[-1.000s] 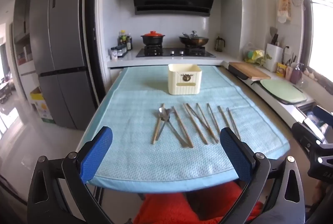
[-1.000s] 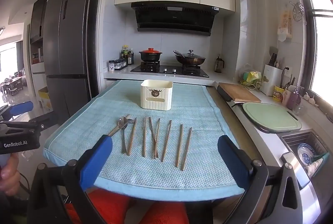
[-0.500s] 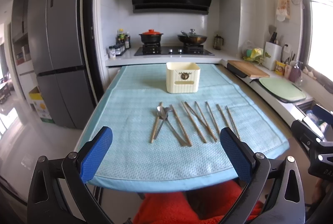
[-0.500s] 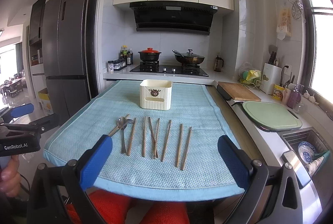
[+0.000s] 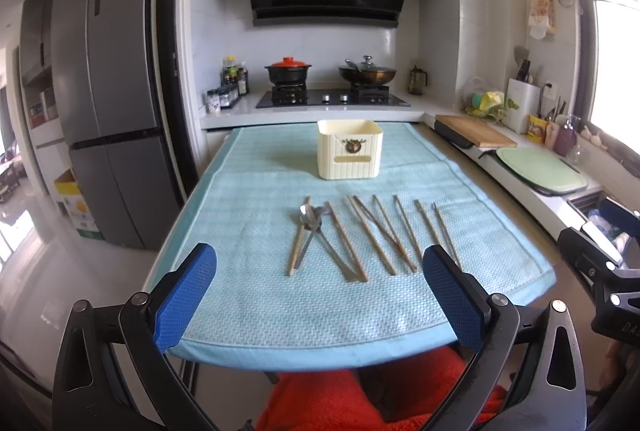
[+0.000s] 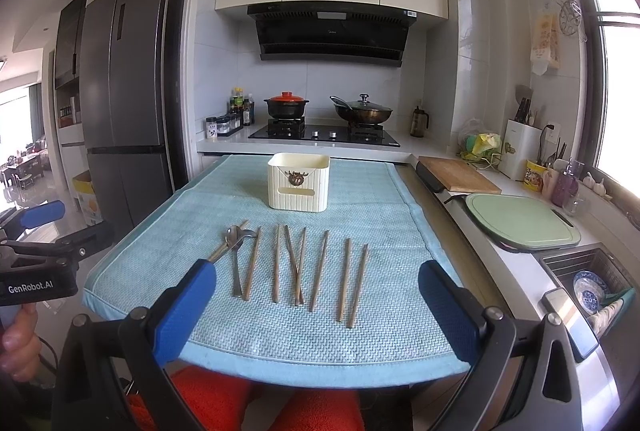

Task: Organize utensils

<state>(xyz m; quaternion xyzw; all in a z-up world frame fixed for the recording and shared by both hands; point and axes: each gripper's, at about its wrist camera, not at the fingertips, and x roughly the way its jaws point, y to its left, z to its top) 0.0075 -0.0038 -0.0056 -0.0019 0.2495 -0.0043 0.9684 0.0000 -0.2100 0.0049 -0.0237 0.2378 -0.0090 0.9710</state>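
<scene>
Left tool (image 5: 320, 295) hangs at the counter's near edge, blue pads spread wide, nothing between them. Right tool (image 6: 316, 305) the same: released, empty, low over the near edge. Teal mat (image 6: 360, 343) covers the counter. Row of wooden chopsticks (image 6: 320, 269) lies mid-mat, pointing roughly 12 o'clock. Two metal spoons (image 6: 234, 243) cross at the row's 9 o'clock end. Cream utensil box (image 6: 298, 181) stands upright at 12 o'clock beyond the row, apart from it.
</scene>
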